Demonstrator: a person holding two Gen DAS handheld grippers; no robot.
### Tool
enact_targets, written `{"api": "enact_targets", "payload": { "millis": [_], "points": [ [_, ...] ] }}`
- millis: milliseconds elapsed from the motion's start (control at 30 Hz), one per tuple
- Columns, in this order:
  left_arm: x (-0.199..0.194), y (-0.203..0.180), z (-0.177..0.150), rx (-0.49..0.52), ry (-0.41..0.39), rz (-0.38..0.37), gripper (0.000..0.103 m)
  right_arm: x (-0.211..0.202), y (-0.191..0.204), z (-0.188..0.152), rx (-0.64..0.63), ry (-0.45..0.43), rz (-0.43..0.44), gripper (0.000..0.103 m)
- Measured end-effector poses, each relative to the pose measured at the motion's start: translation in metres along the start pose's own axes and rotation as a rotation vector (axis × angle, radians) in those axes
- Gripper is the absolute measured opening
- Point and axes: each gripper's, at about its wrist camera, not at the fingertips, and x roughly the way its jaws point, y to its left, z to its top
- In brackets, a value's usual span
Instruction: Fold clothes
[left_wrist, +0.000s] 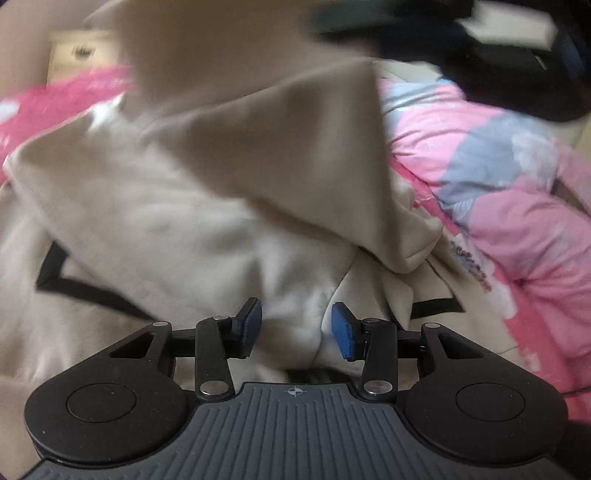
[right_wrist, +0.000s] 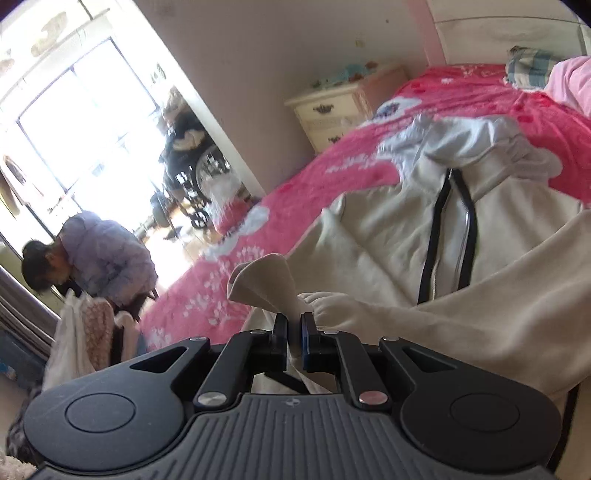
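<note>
A cream zip-up hoodie (left_wrist: 166, 221) with black zipper trim lies on a pink bed cover. In the left wrist view my left gripper (left_wrist: 295, 328) is open, its blue pads apart just above the hoodie's body, with nothing between them. A lifted fold of the hoodie hangs across the upper middle. In the right wrist view my right gripper (right_wrist: 294, 325) is shut on a bunched piece of the cream hoodie (right_wrist: 388, 240), which sticks up between the fingers. The hoodie's black zipper (right_wrist: 447, 236) runs up the middle; its grey-lined hood lies toward the far end.
A pink bed cover (right_wrist: 295, 206) spreads under the hoodie. A pink and grey quilt (left_wrist: 498, 177) lies to the right. A cream nightstand (right_wrist: 332, 110) stands by the wall. A person (right_wrist: 96, 258) bends over beside the bed at left, near a bright window.
</note>
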Motion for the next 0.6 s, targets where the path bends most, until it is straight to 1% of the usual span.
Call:
{"api": "enact_targets", "payload": {
  "millis": [100,133,200,233,267,300,333,400,433,500,567,600],
  "points": [
    [-0.022,0.02,0.008,-0.105,0.032,-0.024,0.042,-0.007,0.001,0.0,-0.007,-0.013,0.045,0.009],
    [-0.032,0.029,0.008,-0.135,0.038,-0.019,0.042,-0.009,0.002,-0.001,-0.009,-0.014,0.063,0.009],
    [-0.053,0.048,0.007,-0.207,0.04,0.007,0.043,-0.004,0.006,-0.007,-0.029,0.02,0.095,0.012],
    [-0.064,0.059,0.006,-0.25,0.035,0.028,0.044,0.001,0.008,-0.013,-0.038,0.059,0.108,0.014],
    [-0.075,0.07,0.002,-0.307,0.018,0.055,0.044,0.01,0.011,-0.021,-0.045,0.127,0.118,0.024],
    [-0.084,0.08,0.0,-0.366,-0.002,0.077,0.045,0.019,0.013,-0.031,-0.046,0.21,0.13,0.045],
    [-0.094,0.09,-0.003,-0.425,-0.023,0.099,0.046,0.025,0.013,-0.042,-0.031,0.274,0.133,0.052],
    [-0.109,0.11,-0.009,-0.539,-0.069,0.149,0.046,0.034,0.012,-0.065,0.01,0.386,0.13,0.052],
    [-0.115,0.118,-0.01,-0.584,-0.091,0.174,0.046,0.032,0.007,-0.074,0.074,0.389,0.131,0.052],
    [-0.12,0.125,-0.009,-0.616,-0.129,0.203,0.046,0.024,-0.007,-0.09,0.24,0.349,0.134,0.052],
    [-0.119,0.126,-0.002,-0.591,-0.151,0.206,0.046,0.016,-0.022,-0.105,0.405,0.307,0.138,0.052],
    [-0.115,0.123,0.002,-0.561,-0.15,0.197,0.047,0.011,-0.029,-0.113,0.487,0.285,0.139,0.052]
  ]
}}
